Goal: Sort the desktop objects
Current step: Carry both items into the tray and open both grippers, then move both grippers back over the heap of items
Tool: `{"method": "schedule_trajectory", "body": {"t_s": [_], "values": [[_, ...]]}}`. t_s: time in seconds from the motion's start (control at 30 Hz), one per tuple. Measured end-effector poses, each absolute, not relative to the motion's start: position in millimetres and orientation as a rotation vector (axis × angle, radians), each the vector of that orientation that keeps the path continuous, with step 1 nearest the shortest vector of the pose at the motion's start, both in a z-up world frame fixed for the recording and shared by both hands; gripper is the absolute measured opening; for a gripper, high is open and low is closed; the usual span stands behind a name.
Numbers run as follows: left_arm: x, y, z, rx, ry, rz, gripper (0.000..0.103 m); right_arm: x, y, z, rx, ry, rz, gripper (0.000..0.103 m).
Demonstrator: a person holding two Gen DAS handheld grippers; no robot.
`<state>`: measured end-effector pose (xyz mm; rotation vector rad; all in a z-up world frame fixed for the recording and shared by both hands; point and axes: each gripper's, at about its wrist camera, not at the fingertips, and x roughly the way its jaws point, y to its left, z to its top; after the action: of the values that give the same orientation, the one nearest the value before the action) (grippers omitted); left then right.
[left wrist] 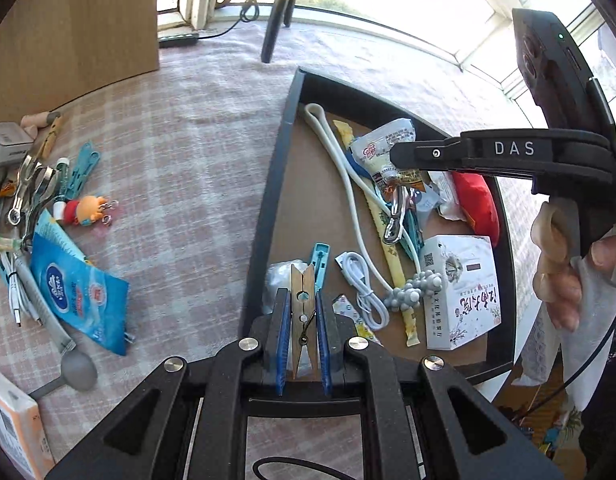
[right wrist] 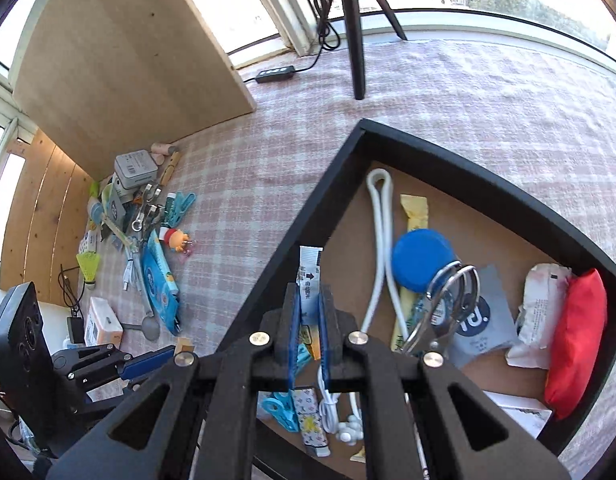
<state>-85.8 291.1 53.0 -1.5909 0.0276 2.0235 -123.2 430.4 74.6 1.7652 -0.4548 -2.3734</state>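
Note:
My left gripper (left wrist: 303, 298) is shut on a wooden clothespin (left wrist: 302, 292), held upright between the blue pads above the near left corner of the black-rimmed tray (left wrist: 268, 208). Over the tray's left rim (right wrist: 286, 242), my right gripper (right wrist: 310, 292) is shut on a narrow white sachet (right wrist: 310, 276) with printed text. The left wrist view also shows the right gripper (left wrist: 394, 156), carried by a hand (left wrist: 560, 280), reaching over the tray from the right. In the right wrist view, the left gripper's blue pad (right wrist: 148, 360) shows at lower left.
The tray holds a white cable loop (right wrist: 378, 240), blue lid (right wrist: 422, 260), metal carabiner (right wrist: 452, 300), red pouch (right wrist: 576, 340) and white box (left wrist: 460, 292). A loose pile lies on the checked cloth at left: blue tissue pack (left wrist: 80, 292), doll keychain (left wrist: 84, 210), spoon (left wrist: 78, 370). A tripod leg (right wrist: 356, 40) stands behind.

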Motion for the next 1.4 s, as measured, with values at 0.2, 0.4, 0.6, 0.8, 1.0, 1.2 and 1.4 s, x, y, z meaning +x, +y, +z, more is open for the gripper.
{"method": "schedule_trajectory", "body": {"t_s": [0.2,0.4,0.6,0.8,1.0,1.2,1.4], "values": [[-81,328,46,-1.59,0.125,1.994,0.017,-111,463,65,1.797,-0.531,-2.403,0.009],[-82,325,47,-1.59,0.122,2.047,0.042,-112,465,67,1.799,-0.497,-2.441,0.012],[-89,299,45,-1.614,0.072,2.086,0.041,-122,440,70,1.78,-0.437,-2.395,0.012],[-100,251,38,-1.66,0.028,2.178,0.041,-132,391,71,1.754,-0.29,-2.327,0.012],[-121,169,27,-1.756,-0.073,2.323,0.041,-145,338,71,1.717,-0.134,-2.259,0.012],[-138,99,17,-1.846,-0.178,2.418,0.04,-164,282,63,1.699,-0.009,-2.16,0.013],[-148,74,10,-1.883,-0.257,2.406,0.04,-183,232,47,1.709,0.106,-2.05,0.017]]}}
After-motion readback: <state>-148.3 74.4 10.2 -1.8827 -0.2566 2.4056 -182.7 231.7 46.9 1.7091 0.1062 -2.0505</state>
